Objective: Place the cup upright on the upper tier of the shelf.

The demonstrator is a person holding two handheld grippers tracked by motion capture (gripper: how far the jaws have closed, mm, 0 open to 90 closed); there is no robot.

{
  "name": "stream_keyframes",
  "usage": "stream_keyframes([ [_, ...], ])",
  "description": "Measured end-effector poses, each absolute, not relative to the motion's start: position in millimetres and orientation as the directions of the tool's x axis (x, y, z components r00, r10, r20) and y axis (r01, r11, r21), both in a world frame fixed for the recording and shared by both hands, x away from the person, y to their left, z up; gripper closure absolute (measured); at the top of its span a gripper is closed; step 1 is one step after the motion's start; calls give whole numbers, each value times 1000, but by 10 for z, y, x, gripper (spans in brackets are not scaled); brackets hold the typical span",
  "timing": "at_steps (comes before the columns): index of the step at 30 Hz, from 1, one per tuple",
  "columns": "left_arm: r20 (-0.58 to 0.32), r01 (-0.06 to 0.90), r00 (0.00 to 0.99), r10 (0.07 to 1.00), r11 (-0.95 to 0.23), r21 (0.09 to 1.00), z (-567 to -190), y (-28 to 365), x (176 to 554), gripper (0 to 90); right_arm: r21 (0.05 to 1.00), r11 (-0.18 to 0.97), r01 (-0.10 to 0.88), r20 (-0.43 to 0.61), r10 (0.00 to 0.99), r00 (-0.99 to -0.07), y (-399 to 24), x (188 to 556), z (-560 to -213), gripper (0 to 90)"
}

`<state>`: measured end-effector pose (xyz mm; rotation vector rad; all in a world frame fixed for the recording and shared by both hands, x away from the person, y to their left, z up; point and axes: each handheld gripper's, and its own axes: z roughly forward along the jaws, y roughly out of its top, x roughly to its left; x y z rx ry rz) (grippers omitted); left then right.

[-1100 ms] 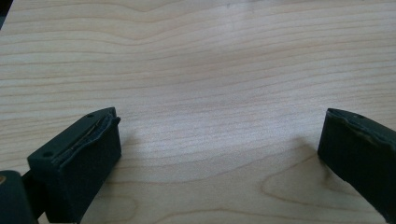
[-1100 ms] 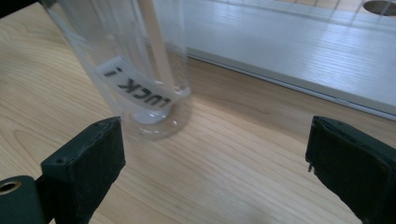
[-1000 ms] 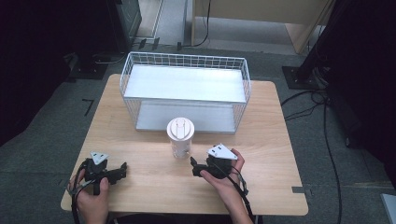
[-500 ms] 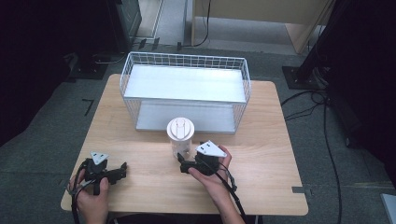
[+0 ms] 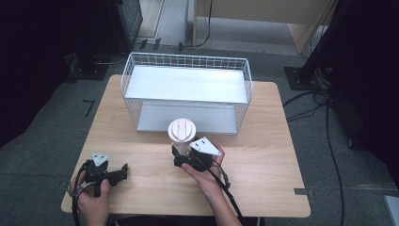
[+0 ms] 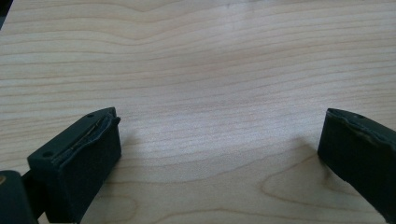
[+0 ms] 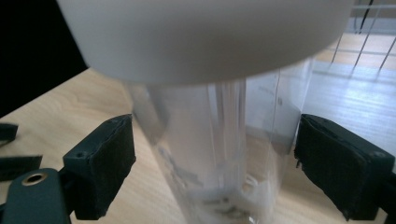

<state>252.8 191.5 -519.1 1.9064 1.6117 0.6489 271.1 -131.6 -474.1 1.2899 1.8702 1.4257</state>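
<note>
The right gripper (image 5: pixel 180 156) sits low on the table (image 5: pixel 263 155), jaws spread wide, and the clear cup (image 7: pixel 219 154) with its white lid (image 5: pixel 181 130) stands right between them, neither pad quite touching. Beyond it, the wire basket (image 5: pixel 186 94). The left gripper (image 6: pixel 219 154) rests apart, jaws gaping over bare wood.

A light wooden desk (image 5: pixel 263 141) with a flat top stands on a grey carpet floor (image 5: pixel 329 155). Black cables (image 5: pixel 329 136) lie on the floor to the right. A big pale wooden box (image 5: pixel 263 12) stands far back. The sides of the room are very dark.
</note>
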Motion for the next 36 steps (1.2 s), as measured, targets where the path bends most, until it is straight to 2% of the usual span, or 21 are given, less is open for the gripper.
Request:
stream_keyframes([
  [17,9,718,161,987,-124,685,-5191,1914,2528,0,948,-14,319,164,879,-447,-1218,2823,-4718,130],
  [36,7,718,158,987,-120,685,-5191,1908,2535,0,976,-54,211,151,868,-473,-1244,2757,-4555,155],
])
